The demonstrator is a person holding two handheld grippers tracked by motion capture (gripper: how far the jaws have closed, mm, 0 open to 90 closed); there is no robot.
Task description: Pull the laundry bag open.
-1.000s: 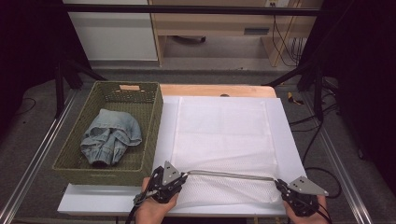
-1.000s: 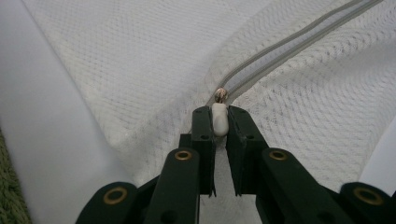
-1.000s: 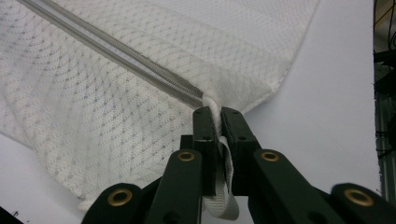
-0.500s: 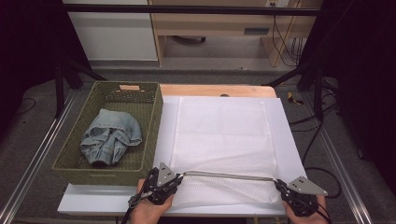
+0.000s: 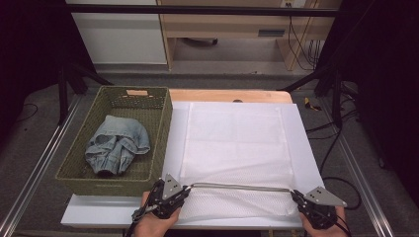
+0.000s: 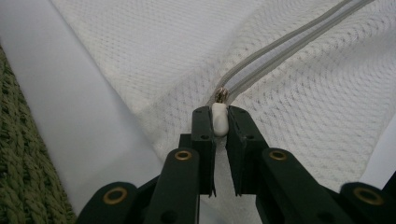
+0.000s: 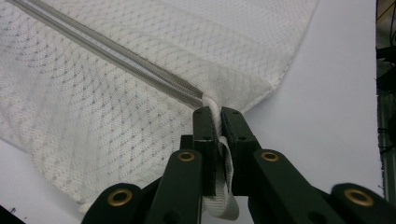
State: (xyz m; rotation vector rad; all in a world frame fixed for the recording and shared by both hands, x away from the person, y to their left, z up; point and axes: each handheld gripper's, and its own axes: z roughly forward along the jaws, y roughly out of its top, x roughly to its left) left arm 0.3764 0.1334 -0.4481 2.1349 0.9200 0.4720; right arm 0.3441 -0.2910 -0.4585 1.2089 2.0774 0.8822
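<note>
My left gripper (image 6: 219, 122) pinches the zipper pull (image 6: 219, 120), right gripper (image 7: 215, 122) pinches the corner tab (image 7: 218, 140); a jerky tug could slip the pull or snag the mesh bag (image 5: 234, 143).

Both grippers are held low by the hands, well apart. The left gripper (image 5: 184, 188) is clamped with its jaws nearly together; the right gripper (image 5: 295, 195) is likewise pinched tight.
</note>
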